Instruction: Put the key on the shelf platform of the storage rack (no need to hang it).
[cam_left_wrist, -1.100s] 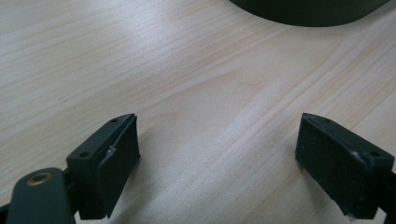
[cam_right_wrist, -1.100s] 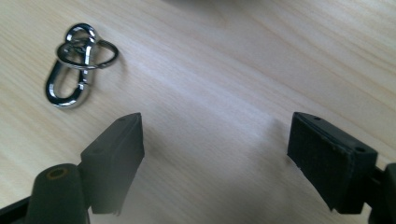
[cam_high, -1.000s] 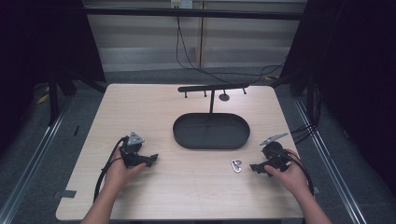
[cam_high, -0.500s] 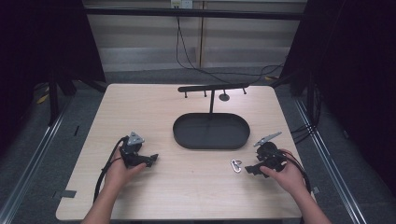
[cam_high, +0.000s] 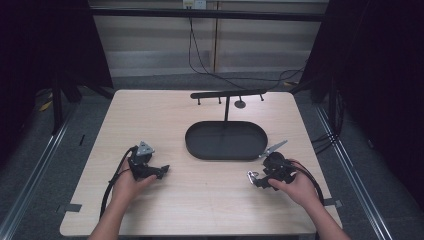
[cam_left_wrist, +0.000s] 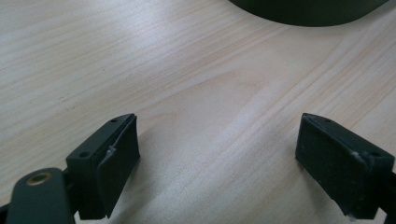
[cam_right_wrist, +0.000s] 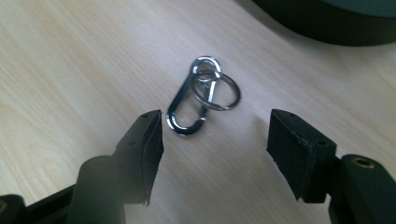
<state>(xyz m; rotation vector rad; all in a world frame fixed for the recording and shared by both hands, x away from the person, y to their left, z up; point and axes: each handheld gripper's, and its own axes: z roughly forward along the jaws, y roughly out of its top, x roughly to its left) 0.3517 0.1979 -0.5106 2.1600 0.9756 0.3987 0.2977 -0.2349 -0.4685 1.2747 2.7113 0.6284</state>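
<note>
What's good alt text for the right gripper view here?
A silver carabiner clip with a split key ring looped through its top lies flat on the light wooden table, just ahead of the right gripper, whose two black jaws stand open to either side of it. A black tray's rim crosses the upper right corner.

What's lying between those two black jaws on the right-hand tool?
A silver carabiner clip with a key ring lies on the table between the open right gripper jaws, untouched; right gripper view.
</note>
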